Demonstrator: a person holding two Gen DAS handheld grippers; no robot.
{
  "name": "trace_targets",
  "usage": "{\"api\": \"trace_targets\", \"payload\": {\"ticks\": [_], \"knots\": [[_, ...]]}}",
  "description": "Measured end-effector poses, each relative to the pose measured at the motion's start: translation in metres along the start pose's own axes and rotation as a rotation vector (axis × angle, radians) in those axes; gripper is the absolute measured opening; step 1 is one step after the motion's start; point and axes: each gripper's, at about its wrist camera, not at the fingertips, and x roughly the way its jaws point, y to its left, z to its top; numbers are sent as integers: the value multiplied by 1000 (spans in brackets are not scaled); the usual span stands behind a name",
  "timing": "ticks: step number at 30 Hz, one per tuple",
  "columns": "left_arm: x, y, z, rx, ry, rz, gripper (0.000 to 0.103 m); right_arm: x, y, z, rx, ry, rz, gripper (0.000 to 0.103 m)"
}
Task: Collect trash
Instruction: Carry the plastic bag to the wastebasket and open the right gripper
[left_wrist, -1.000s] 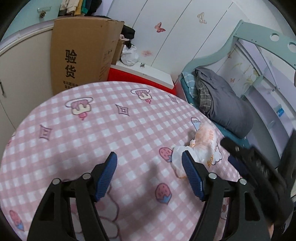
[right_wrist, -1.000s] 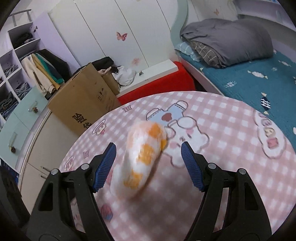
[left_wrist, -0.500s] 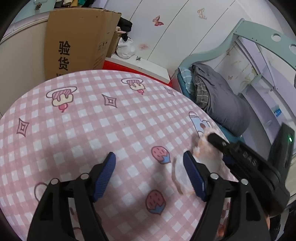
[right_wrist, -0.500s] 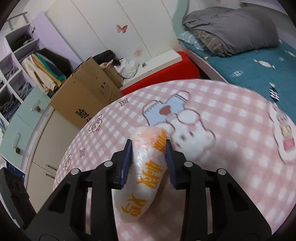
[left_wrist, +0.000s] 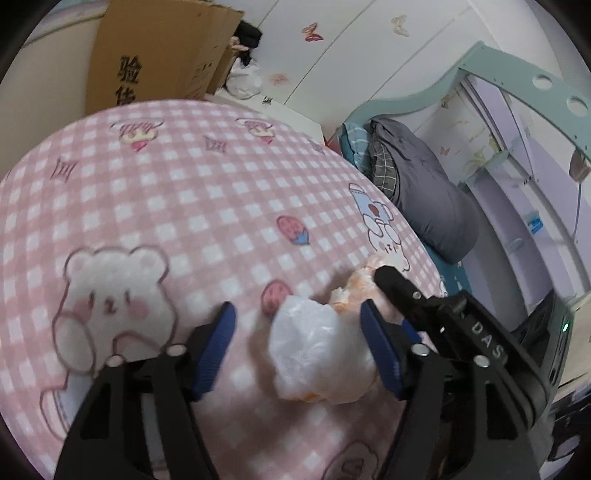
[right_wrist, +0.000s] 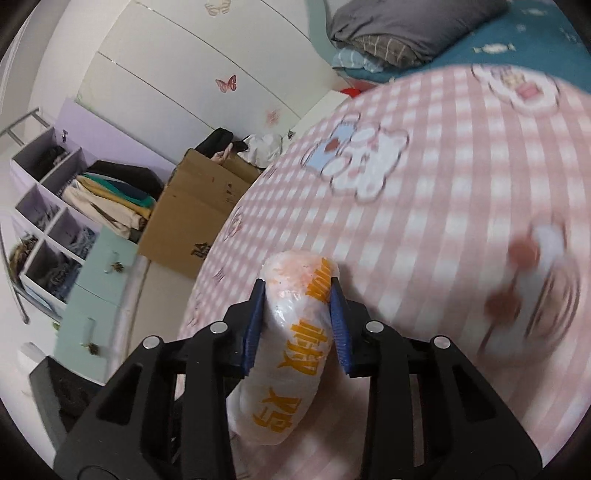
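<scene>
Pinching a white plastic bag (right_wrist: 291, 350) with orange print, the right gripper (right_wrist: 297, 325) has its blue fingers (right_wrist: 255, 325) pressed on both sides of it, so the opening is narrow. The bag bulges above and below the pads and sits just over the pink checked table (right_wrist: 443, 206).

In the left wrist view the left gripper (left_wrist: 295, 347) has its fingers (left_wrist: 216, 343) about half apart and they are closing. The white end of the same bag (left_wrist: 314, 350) is between them, nearer to the right-side pad; the left-side pad is clearly apart from it, and if the right-side pad touches I cannot tell (picture is blurred there). The right gripper (left_wrist: 384, 277) comes in from the right side and its black finger lies on the orange part of the bag.

The tablecloth has bear and strawberry drawings. Behind the table, on the far left, stands a cardboard box (left_wrist: 162, 55) w/ black characters, next to white wardrobe doors (left_wrist: 332, 55) w/ butterfly stickers. To the right is a bed w/ a folded grey blanket (left_wrist: 424, 192). The right wrist view shows also open shelves (right_wrist: 74, 206) w/ clothes and a mint-green drawer front (right_wrist: 96, 288).
</scene>
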Motion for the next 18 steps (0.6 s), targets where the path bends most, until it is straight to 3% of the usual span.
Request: {"api": "trace_targets", "payload": {"ticks": [3,6,9,18], "knots": [[-8,15,-5,-33,26,-28,30,-4,8,-19,9,4,21,33],[-25,30,-7,-19,8,-27,11,-2,25,-38,-18,26,31,33],[-48,50,-6,-8,-16,-17,6,2,49,-58,-56,54,53,33],[-139,147,10,-17,-117,29,6,29,152,-147,-221,165,141,33]]}}
